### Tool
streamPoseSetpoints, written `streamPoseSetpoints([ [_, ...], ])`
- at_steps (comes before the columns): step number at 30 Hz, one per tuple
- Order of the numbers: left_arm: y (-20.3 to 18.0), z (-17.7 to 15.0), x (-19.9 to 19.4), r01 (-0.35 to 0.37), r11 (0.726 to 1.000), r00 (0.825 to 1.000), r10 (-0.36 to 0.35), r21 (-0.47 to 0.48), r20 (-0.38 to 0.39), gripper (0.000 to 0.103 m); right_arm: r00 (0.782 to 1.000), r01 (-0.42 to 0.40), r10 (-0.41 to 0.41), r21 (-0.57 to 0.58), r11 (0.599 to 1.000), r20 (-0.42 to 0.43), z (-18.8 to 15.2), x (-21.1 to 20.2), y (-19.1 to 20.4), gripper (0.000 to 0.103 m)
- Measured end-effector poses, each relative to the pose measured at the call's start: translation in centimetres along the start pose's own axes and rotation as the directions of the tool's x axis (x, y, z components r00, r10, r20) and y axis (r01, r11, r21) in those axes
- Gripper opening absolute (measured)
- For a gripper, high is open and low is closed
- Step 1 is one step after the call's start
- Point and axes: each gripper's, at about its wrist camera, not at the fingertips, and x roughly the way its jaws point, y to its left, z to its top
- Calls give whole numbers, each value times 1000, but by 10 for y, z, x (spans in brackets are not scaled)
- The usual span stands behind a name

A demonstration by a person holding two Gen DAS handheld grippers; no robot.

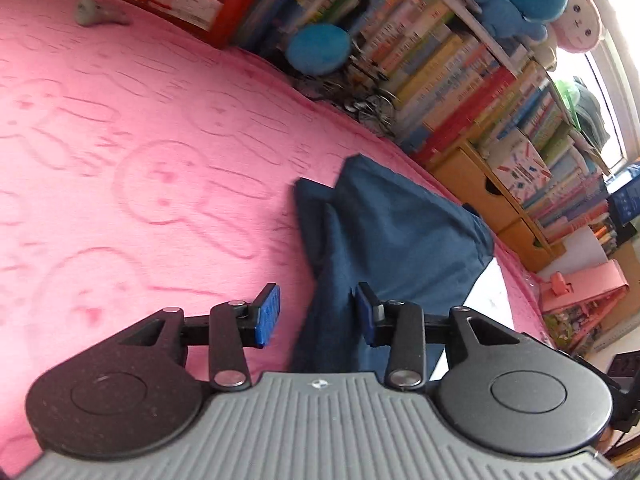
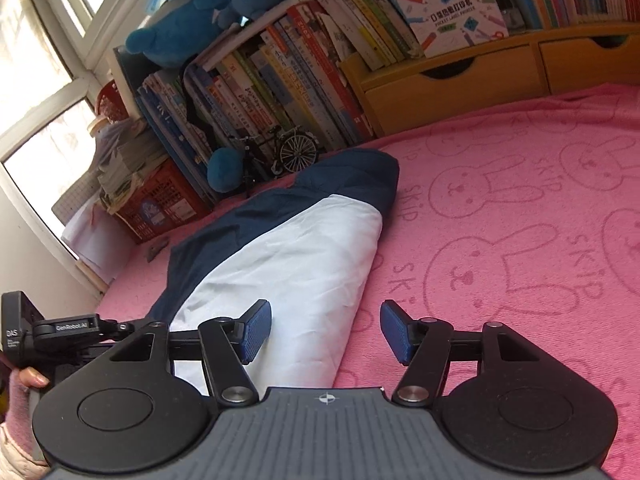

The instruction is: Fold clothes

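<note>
Both the left gripper [image 1: 316, 314] and right gripper [image 2: 326, 332] hang spread wide over the navy-and-white garment [image 2: 288, 256], gripping nothing.

Open pink blanket [image 2: 520, 208] right of garment [image 2: 288, 248] (bookshelf [image 2: 280, 80] behind).
</note>
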Motion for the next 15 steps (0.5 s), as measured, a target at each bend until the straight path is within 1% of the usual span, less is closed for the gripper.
streamPoseSetpoints([
  [1, 2, -4, -10, -28, 1000, 999, 27, 8, 24, 40, 1000, 18, -18, -27, 999, 7, -2, -5, 3, 63],
  [2, -1, -7, -21, -71, 997, 996, 69, 33, 56, 38, 999, 39, -38, -59, 998, 16, -6, -11, 8, 64],
  [3, -5, -7, -28, -114, 992, 990, 108, 62, 85, 37, 998, 52, -50, -90, 995, 24, -11, -18, 13, 65],
  [4, -11, -12, -39, -160, 982, 981, 147, 97, 124, 37, 998, 65, -62, -121, 991, 32, -16, -25, 18, 68],
  [6, -22, -26, -61, -206, 965, 966, 174, 163, 190, 38, 996, 85, -78, -187, 979, 45, -29, -42, 29, 71],
  [9, -35, -50, -88, -196, 957, 962, 145, 213, 232, 41, 995, 90, -78, -289, 953, 55, -57, -71, 55, 76],
  [11, -44, -68, -100, -186, 956, 959, 126, 228, 255, 45, 997, 77, -63, -342, 936, 53, -75, -90, 62, 80],
  [13, -54, -87, -108, -177, 955, 955, 109, 237, 277, 45, 997, 68, -55, -392, 917, 44, -95, -105, 70, 81],
  [14, -59, -97, -112, -173, 955, 952, 100, 241, 288, 46, 996, 82, -66, -415, 906, 51, -107, -111, 74, 81],
  [15, -65, -108, -114, -174, 950, 946, 89, 258, 312, 47, 994, 109, -91, -437, 893, 62, -117, -112, 80, 81],
])
